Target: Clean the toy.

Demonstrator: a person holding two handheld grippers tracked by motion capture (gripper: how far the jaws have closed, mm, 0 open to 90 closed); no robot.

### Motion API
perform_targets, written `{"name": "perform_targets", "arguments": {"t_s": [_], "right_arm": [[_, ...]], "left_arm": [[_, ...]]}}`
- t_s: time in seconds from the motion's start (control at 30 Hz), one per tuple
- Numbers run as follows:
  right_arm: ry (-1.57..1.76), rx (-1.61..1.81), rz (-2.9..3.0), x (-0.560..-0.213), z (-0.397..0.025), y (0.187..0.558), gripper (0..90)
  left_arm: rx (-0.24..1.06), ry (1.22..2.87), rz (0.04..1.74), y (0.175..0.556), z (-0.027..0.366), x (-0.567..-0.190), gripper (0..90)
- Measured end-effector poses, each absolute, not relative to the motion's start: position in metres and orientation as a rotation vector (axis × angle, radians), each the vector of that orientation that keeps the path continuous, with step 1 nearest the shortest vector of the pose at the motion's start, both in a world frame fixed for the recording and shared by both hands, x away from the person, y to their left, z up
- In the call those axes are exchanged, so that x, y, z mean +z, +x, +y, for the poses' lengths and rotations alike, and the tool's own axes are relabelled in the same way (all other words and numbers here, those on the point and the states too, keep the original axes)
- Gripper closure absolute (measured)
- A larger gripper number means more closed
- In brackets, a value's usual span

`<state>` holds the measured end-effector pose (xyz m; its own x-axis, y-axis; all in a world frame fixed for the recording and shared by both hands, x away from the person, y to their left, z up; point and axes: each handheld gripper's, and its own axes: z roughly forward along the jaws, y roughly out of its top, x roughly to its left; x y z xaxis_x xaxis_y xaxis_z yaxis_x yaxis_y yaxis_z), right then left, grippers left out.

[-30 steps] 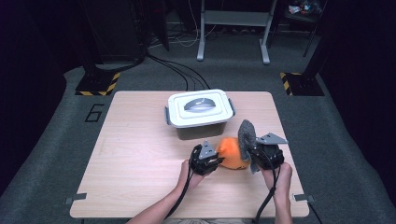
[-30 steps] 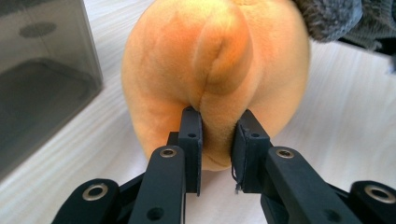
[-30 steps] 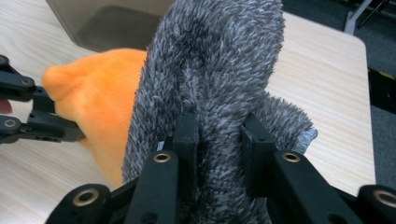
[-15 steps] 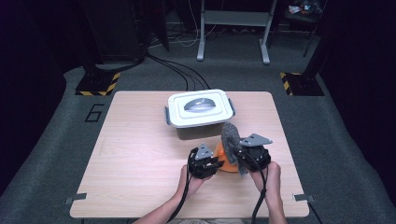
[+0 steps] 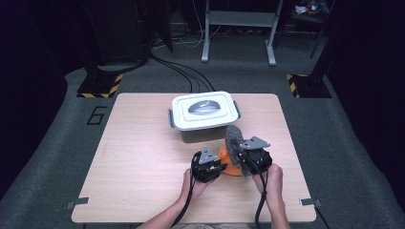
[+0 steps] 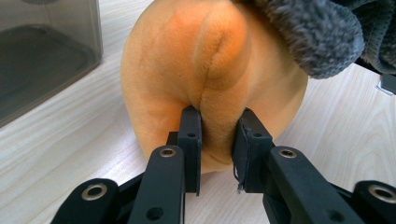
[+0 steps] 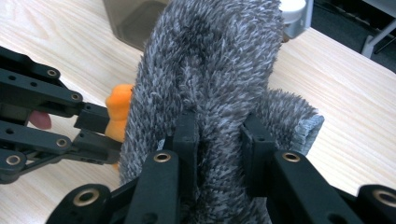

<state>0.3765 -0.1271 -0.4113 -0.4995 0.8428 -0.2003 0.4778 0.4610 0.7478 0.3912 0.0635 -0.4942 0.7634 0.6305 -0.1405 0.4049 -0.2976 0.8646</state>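
Observation:
An orange plush toy (image 6: 205, 70) lies on the wooden table (image 5: 138, 157), and my left gripper (image 6: 217, 140) is shut on a fold of it. In the high view the orange plush toy (image 5: 227, 166) sits between my left gripper (image 5: 210, 167) and my right gripper (image 5: 248, 160). My right gripper (image 7: 219, 140) is shut on a fuzzy grey cloth (image 7: 210, 60), which stands up from its jaws and drapes against the toy. The grey cloth (image 5: 233, 138) rises just in front of the box.
A grey plastic box with a white clip-on lid (image 5: 203, 109) stands at the table's middle back, close behind the toy. A metal stand and cables are on the floor beyond the table. The table's left half is bare wood.
My right gripper has carried the grey cloth leftward, from beside the toy to over and against it. My left gripper has stayed on the toy.

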Motion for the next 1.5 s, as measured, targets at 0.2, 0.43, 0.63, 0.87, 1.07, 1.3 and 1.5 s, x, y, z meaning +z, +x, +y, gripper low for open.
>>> {"name": "perform_targets", "arguments": {"t_s": [0.2,0.43,0.63,0.87,1.07,1.3,1.5], "right_arm": [[1.132,0.849,2.132,-0.415,-0.139,0.376,71.4],[1.181,0.833,2.121,-0.419,-0.153,0.376,71.4],[1.264,0.822,2.103,-0.427,-0.167,0.378,71.4],[1.36,0.773,2.1,-0.439,-0.18,0.384,71.4],[1.435,0.711,2.123,-0.455,-0.19,0.392,71.4],[1.489,0.643,2.162,-0.476,-0.197,0.402,71.4],[1.521,0.626,2.179,-0.488,-0.199,0.407,71.4]], "left_arm": [[0.28,1.94,0.778,0.391,0.064,-0.494,74.6],[0.27,1.939,0.779,0.391,0.064,-0.494,74.5],[0.273,1.934,0.777,0.392,0.064,-0.495,74.5],[0.279,1.94,0.775,0.392,0.064,-0.495,74.3],[0.283,1.944,0.773,0.392,0.063,-0.494,74.3],[0.276,1.939,0.781,0.392,0.064,-0.495,74.2],[0.28,1.944,0.776,0.393,0.065,-0.495,74.1]]}}
